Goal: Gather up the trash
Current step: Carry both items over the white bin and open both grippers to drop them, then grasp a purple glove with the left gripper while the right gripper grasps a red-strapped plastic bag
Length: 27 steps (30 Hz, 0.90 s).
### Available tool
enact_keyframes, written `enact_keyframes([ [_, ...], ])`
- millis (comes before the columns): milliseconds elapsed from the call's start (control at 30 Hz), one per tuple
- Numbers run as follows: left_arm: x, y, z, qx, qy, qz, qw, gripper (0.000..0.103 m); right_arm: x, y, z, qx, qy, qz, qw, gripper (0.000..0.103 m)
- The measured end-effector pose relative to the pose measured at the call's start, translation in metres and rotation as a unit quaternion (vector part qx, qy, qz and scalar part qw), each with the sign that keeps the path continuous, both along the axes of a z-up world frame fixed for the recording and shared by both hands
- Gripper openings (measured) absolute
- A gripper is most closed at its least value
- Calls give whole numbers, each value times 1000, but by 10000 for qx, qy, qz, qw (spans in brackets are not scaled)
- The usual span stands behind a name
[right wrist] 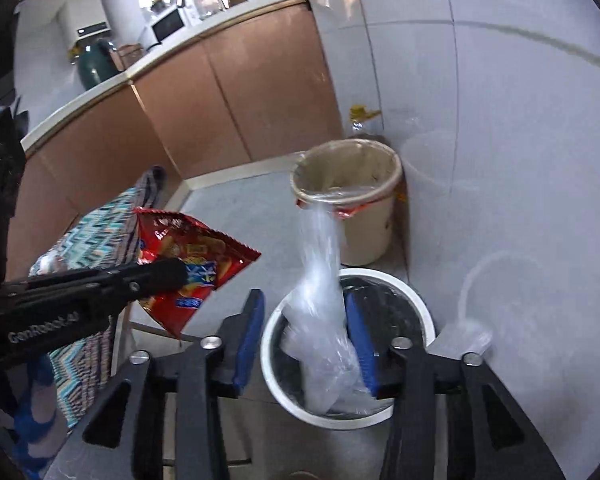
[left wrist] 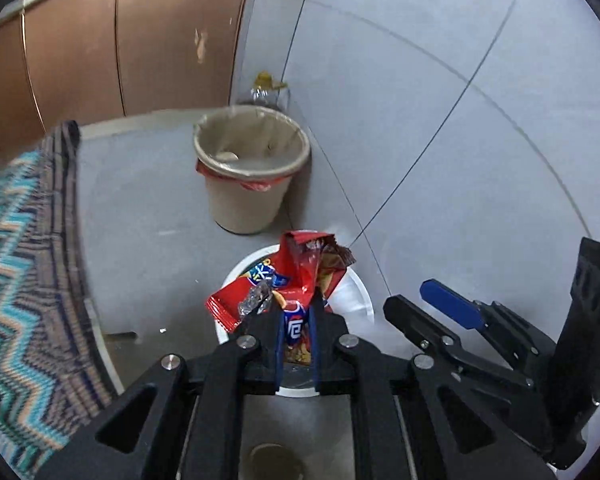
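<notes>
Left wrist view shows the left gripper [left wrist: 296, 300] clenched on a red snack wrapper [left wrist: 296, 276], its blue pads pinching the foil near the wrapper's middle so that the torn top stands up past the fingertips. Directly below the wrapper lies a white bin [left wrist: 356, 300], so I judge a plain release would let it drop inside. A second, beige bin [left wrist: 252, 172] with a liner stands farther off on the floor, against the tiled wall.

Right wrist view shows the right gripper [right wrist: 304, 320] with its jaws apart, and a clear plastic bag [right wrist: 320, 312] hanging between them. The bag's long axis runs roughly up and down, its lower end already inside the white bin [right wrist: 424, 312] and resting against the right-hand pad, while the left-hand pad stands clear of it. By my reading the bag is released rather than grasped, and is falling or about to.

Both pieces of trash sit straight ahead of their own tongs and over the same bin; the left hand holds the piece not yet let go. A patterned cloth [left wrist: 24, 272] lies at the left edge of both views.
</notes>
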<state>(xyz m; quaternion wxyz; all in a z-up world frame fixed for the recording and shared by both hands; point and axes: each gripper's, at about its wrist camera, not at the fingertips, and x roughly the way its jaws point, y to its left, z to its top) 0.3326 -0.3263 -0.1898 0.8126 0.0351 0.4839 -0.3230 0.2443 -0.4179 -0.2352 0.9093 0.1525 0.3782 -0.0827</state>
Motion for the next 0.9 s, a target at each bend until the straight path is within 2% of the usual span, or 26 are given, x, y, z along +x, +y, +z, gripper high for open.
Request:
enact_keyframes([
  [167, 11, -2, -16, -119, 223, -57, 9997, 11, 2, -6, -4, 8, 58, -160, 9999, 47],
  [233, 17, -3, -19, -143, 238, -62, 9996, 15, -1, -4, -1, -12, 23, -208, 9998, 47],
  [500, 21, 3, -10, -398, 349, -69, 9986, 17, -18, 2, 24, -197, -163, -360, 9990, 49],
  [667, 12, 26, 17, -656, 170, 32, 9977, 17, -32, 13, 48, -338, -341, -294, 9984, 49],
  [900, -24, 96, 79, -964, -608, 375, 9928, 17, -48, 51, 89, -465, -696, 86, 9965, 49],
])
